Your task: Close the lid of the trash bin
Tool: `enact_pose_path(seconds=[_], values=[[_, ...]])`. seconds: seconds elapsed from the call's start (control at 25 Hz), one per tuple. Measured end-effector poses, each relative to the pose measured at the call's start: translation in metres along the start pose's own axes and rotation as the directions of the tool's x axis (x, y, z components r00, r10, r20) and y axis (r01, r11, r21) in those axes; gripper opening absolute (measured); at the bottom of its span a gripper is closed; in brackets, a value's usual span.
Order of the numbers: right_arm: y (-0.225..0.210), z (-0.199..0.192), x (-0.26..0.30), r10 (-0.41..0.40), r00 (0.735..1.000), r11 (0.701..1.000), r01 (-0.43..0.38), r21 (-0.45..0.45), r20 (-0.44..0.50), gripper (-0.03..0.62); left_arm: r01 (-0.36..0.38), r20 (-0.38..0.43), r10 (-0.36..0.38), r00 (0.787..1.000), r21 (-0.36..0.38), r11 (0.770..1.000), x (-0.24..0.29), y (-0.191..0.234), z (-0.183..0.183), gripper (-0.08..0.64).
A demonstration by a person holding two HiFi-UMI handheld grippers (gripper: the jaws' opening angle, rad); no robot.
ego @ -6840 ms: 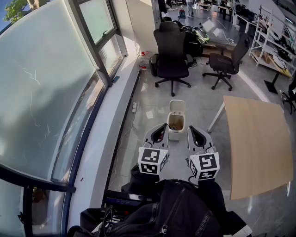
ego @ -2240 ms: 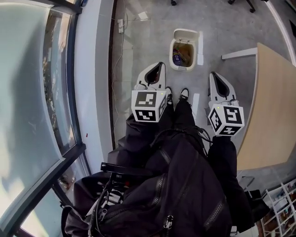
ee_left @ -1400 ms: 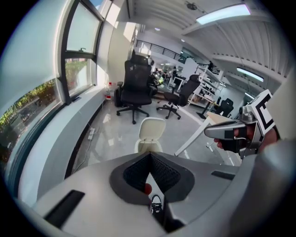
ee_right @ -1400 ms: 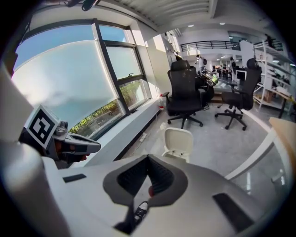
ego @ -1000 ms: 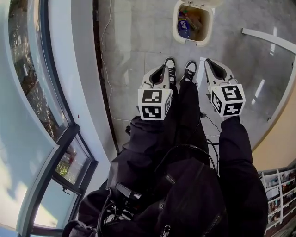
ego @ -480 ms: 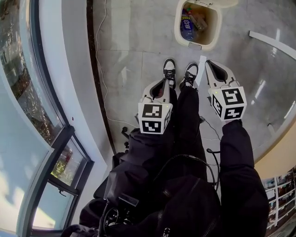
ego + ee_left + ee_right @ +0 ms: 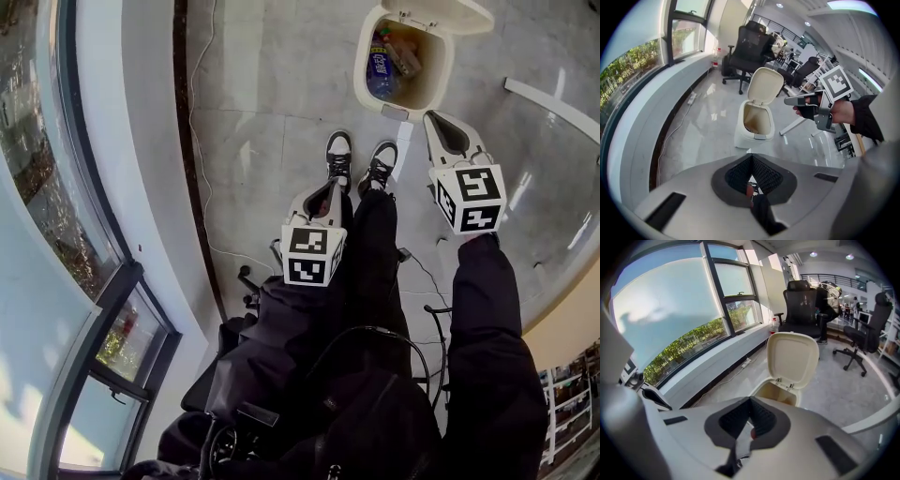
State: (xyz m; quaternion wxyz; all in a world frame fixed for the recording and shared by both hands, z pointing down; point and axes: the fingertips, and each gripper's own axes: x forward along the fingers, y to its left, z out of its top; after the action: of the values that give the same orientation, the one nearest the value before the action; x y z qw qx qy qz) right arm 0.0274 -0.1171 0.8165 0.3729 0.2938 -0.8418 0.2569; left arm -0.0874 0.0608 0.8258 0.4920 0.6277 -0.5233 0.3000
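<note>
Two closed grippers are hanging just short of the open trash bin (image 7: 364, 75).

In the head view the bin is sitting on the floor (image 7: 253, 84) at 12 o'clock from the shoes (image 7: 337, 155), with its lid (image 7: 450, 13) standing upright on the far hinge. The right gripper (image 7: 435, 122) is pointing at the bin's near rim from 5 o'clock, and the left gripper (image 7: 332, 186) is waiting lower, beside the legs. Both have their jaws pressed together on nothing. The lid is looking like light, stiff, smooth plastic, so pinching is probably unnecessary. A nudge on its raised free edge, toward 6 o'clock, should tip it shut, though the light bin may be sliding.
</note>
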Motion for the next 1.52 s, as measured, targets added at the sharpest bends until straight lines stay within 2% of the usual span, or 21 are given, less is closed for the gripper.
enact_pose_path(seconds=[0.2,0.4,0.6,0.76,0.96,1.08,1.24,1.52], values=[[-0.033,0.035,0.01,-0.029,0.999,0.992,0.032,-0.122,0.023,0.005,0.008,-0.004,-0.008,1.0,-0.014,1.0,0.008,0.001,0.005,0.002],[-0.063,0.094,0.013,-0.055,0.996,0.962,0.072,-0.262,0.073,0.005,0.002,-0.006,-0.002,1.0,-0.029,1.0,0.007,0.007,0.009,0.002],[-0.083,0.142,0.013,-0.077,0.992,0.917,0.108,-0.385,0.096,0.005,0.002,-0.01,-0.003,1.0,-0.043,0.999,0.005,0.01,0.008,0.002],[-0.093,0.163,0.016,-0.086,0.993,0.873,0.112,-0.474,0.077,0.015,0.003,-0.012,-0.004,1.0,-0.05,0.999,0.005,0.012,0.007,0.002],[-0.105,0.165,0.027,-0.098,0.995,0.81,0.069,-0.582,-0.017,0.095,0.006,-0.011,-0.007,1.0,-0.059,0.998,0.005,0.013,0.007,0.002],[-0.118,0.158,0.037,-0.11,0.99,0.801,0.034,-0.597,-0.092,0.132,0.008,-0.014,-0.009,1.0,-0.063,0.998,0.006,0.012,0.004,0.002],[-0.127,0.143,0.045,-0.109,0.976,0.796,-0.029,-0.605,-0.189,0.149,0.012,-0.02,-0.013,1.0,-0.064,0.998,0.006,0.011,-0.002,0.002],[-0.108,0.123,0.036,-0.079,0.974,0.781,-0.071,-0.62,-0.211,0.167,0.009,-0.019,-0.01,1.0,-0.073,0.997,0.004,0.012,-0.006,0.002]])
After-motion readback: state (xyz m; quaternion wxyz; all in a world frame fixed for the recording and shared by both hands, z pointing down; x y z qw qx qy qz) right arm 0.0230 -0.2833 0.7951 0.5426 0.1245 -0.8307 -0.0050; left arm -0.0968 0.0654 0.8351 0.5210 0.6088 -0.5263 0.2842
